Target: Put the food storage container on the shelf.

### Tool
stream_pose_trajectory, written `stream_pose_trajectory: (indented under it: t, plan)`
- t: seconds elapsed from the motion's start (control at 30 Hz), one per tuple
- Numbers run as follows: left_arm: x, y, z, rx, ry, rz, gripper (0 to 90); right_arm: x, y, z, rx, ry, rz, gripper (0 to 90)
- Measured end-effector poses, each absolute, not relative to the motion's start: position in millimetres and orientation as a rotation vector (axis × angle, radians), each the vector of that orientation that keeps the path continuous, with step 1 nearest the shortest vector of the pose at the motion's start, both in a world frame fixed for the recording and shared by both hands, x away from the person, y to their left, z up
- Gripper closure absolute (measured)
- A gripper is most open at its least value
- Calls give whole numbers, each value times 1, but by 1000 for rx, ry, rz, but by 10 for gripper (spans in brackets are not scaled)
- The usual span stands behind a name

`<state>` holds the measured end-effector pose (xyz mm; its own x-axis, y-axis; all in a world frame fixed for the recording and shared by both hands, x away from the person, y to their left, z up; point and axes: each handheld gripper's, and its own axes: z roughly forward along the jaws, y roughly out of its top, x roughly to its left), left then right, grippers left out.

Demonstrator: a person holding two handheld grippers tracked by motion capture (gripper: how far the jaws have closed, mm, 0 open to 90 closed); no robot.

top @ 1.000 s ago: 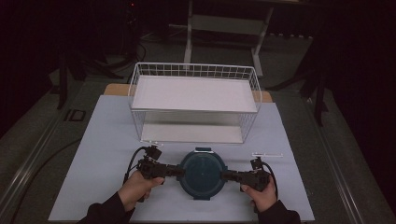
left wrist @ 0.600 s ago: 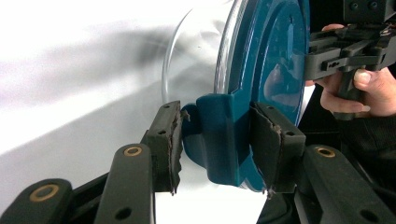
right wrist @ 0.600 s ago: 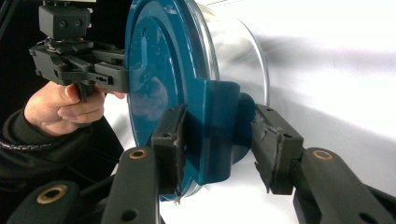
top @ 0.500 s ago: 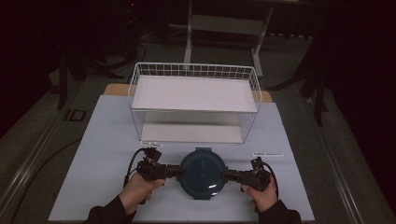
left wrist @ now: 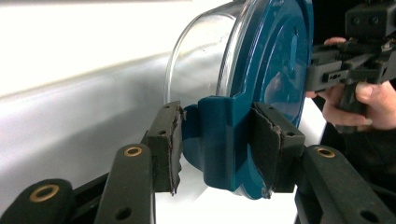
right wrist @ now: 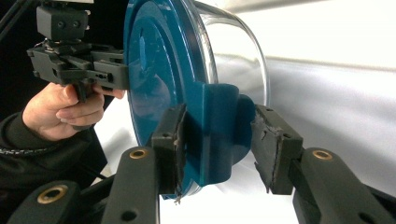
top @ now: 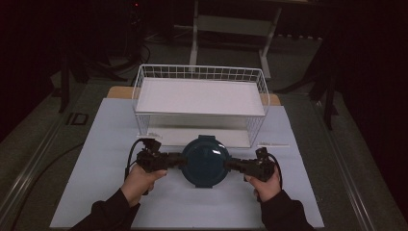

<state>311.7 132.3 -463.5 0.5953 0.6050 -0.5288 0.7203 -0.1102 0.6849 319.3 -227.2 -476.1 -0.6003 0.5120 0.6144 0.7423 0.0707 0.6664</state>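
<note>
A round clear glass container (top: pixel 205 161) with a teal lid hangs between my two grippers, just in front of the wire rack. My left gripper (top: pixel 184 160) is shut on the teal latch tab at its left side, and my right gripper (top: pixel 227 164) is shut on the tab opposite. In the left gripper view the jaws of the left gripper (left wrist: pixel 219 140) clamp the tab below the lid (left wrist: pixel 275 60) and the glass wall (left wrist: pixel 201 51). The right gripper view has the right gripper (right wrist: pixel 217 140) around its tab, with the lid (right wrist: pixel 154 70) above it.
A white wire rack (top: pixel 199 71) with a white shelf stands right behind the container. A white mat (top: pixel 106 159) covers the table. A thin white strip (top: pixel 274 145) lies near the rack's right front leg. Dark floor surrounds the table.
Both grippers have carried the container up off the mat and away from the person, closer to the rack's front. The grips have stayed the same.
</note>
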Motion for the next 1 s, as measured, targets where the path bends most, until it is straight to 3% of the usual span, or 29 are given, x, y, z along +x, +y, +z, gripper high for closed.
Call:
stream_pose_trajectory:
  t: [0.57, 1.0]
  plan:
    - [365, 138, -484, 1731, 1093, -77, 549, 381, -218, -484, -1278, -2188, -1614, 562]
    - [384, 137, -502, 1700, 1114, -60, 545, 402, -216, -505, -1321, -2162, -1661, 559]
